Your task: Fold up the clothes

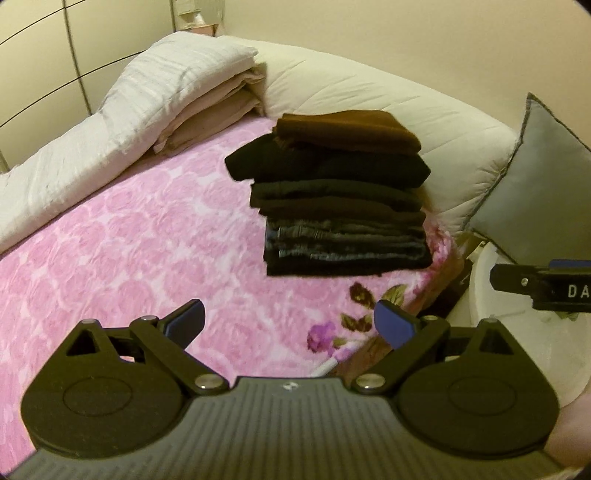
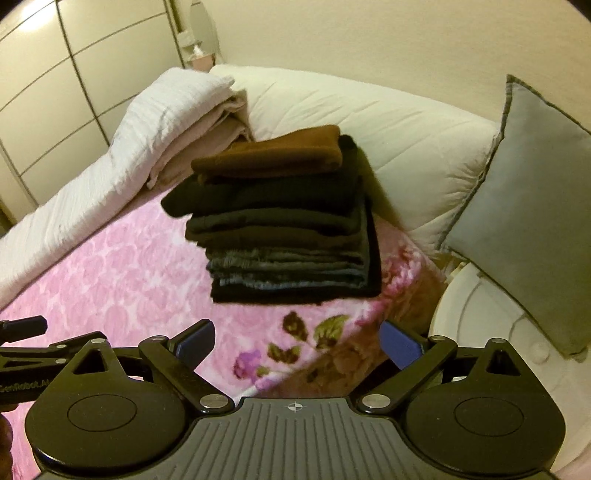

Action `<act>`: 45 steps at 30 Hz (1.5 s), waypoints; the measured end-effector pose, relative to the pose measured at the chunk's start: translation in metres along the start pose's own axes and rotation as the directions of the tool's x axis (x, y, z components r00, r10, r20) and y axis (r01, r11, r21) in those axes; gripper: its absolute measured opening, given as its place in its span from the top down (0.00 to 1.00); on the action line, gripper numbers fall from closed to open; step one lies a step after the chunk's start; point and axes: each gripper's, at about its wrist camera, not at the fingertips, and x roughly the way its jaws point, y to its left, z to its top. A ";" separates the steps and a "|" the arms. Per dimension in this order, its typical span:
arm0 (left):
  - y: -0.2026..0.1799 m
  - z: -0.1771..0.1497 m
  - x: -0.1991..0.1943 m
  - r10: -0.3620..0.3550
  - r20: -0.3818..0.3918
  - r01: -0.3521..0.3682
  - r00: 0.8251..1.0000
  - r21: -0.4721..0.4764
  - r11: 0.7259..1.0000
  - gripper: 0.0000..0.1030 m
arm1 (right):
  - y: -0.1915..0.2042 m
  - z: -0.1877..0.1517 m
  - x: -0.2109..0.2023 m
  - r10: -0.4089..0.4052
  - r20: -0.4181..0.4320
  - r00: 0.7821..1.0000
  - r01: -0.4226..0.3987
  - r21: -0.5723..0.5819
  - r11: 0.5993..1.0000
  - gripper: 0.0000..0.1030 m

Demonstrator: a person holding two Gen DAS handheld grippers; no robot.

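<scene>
Covering bed: pink floral blanket [image 1: 122,240] | folded stack [image 1: 340,195] | cream wall [image 1: 406,33]

A home bedroom: a bed [image 1: 110,258] spread with a pink rose-patterned blanket [image 2: 122,280], a rolled white duvet [image 1: 122,122] along its far side, a cream pillow [image 1: 369,96] and a grey cushion [image 2: 524,206] against the plain wall, pale wardrobe doors [image 2: 55,85] behind, and a stack of folded clothes [image 1: 343,195] on the bed.

A bed [image 1: 129,236] under a pink rose-patterned blanket is filling the room, cream quilted bedding [image 1: 369,99] and a grey cushion [image 1: 546,192] leaning at its far edge against a plain cream wall [image 2: 369,37], pale panelled cupboard doors [image 2: 55,81] standing beside it
</scene>
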 end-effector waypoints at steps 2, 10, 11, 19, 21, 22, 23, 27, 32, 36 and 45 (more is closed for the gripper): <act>-0.004 -0.005 -0.002 0.011 -0.006 -0.011 1.000 -0.011 1.000 0.07 | -0.001 -0.002 0.000 0.007 -0.014 1.000 -0.007 -0.023 1.000 0.04; -0.015 0.003 -0.005 0.029 0.027 -0.029 0.999 -0.007 1.000 0.07 | -0.001 0.004 -0.011 -0.010 0.021 1.000 0.011 -0.075 0.997 0.04; -0.016 0.004 -0.005 0.027 0.029 -0.027 0.999 -0.009 1.000 0.07 | -0.002 0.005 -0.013 -0.010 0.026 1.000 0.012 -0.076 0.997 0.04; -0.018 0.007 -0.001 0.035 0.018 -0.035 0.999 0.002 0.999 0.07 | -0.003 0.011 -0.013 -0.017 0.040 0.999 0.020 -0.073 0.997 0.04; -0.016 0.008 0.000 0.032 0.021 -0.032 0.999 -0.007 0.999 0.07 | -0.002 0.013 -0.013 -0.017 0.043 0.999 0.020 -0.075 0.997 0.04; -0.015 0.009 -0.001 0.037 0.026 -0.037 0.999 -0.009 0.999 0.07 | -0.002 0.013 -0.013 -0.017 0.044 0.999 0.020 -0.076 0.997 0.04; -0.015 0.009 -0.001 0.042 0.030 -0.042 0.999 -0.010 0.999 0.07 | -0.002 0.014 -0.014 -0.017 0.045 0.999 0.020 -0.078 0.997 0.04; -0.012 0.012 0.001 0.084 0.038 -0.084 0.996 -0.021 0.996 0.08 | 0.000 0.014 -0.013 -0.017 0.042 0.999 0.021 -0.078 0.997 0.04; -0.009 0.012 0.004 0.058 0.024 -0.057 0.998 -0.043 0.997 0.08 | 0.000 0.015 -0.013 -0.021 0.039 0.999 0.024 -0.082 0.996 0.04; -0.010 0.010 0.004 0.049 0.023 -0.048 0.999 -0.038 0.998 0.08 | 0.003 0.014 -0.012 -0.022 0.037 0.999 0.026 -0.098 0.995 0.04; -0.010 0.007 0.005 0.033 0.016 -0.033 0.999 -0.028 0.999 0.07 | 0.008 0.012 -0.011 -0.024 0.027 0.999 0.027 -0.106 0.994 0.04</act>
